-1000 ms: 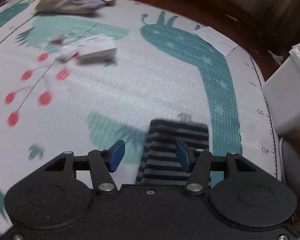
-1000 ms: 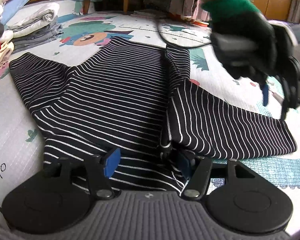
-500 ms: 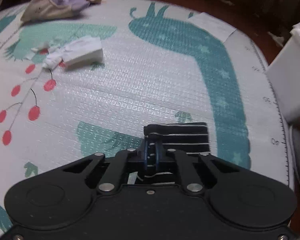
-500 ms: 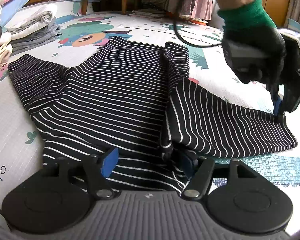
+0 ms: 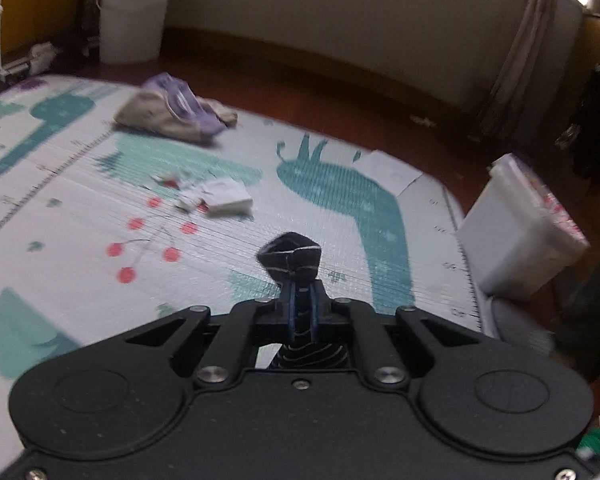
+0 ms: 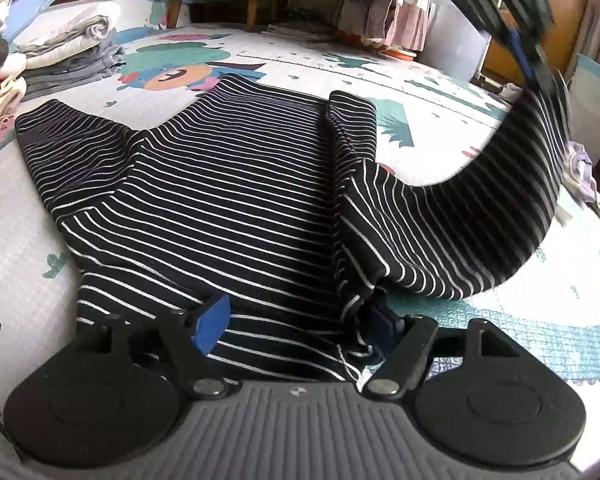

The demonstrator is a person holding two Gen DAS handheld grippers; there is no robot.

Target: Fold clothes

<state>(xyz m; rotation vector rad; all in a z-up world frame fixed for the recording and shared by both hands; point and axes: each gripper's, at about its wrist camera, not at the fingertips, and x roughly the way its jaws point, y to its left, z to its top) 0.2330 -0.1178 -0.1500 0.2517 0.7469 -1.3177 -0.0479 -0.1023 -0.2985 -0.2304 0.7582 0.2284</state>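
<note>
Item: striped shirt on play mat.
My left gripper clamps the lifted sleeve cuff; my right gripper jaws apart, seemingly resting at the hem.

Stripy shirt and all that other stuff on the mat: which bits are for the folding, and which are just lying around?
For the folding:
- striped shirt
- its sleeve, lifted by the left claw
- right claw, open at the hem

Just lying about:
- folded pile
- purple garment
- white box
</note>
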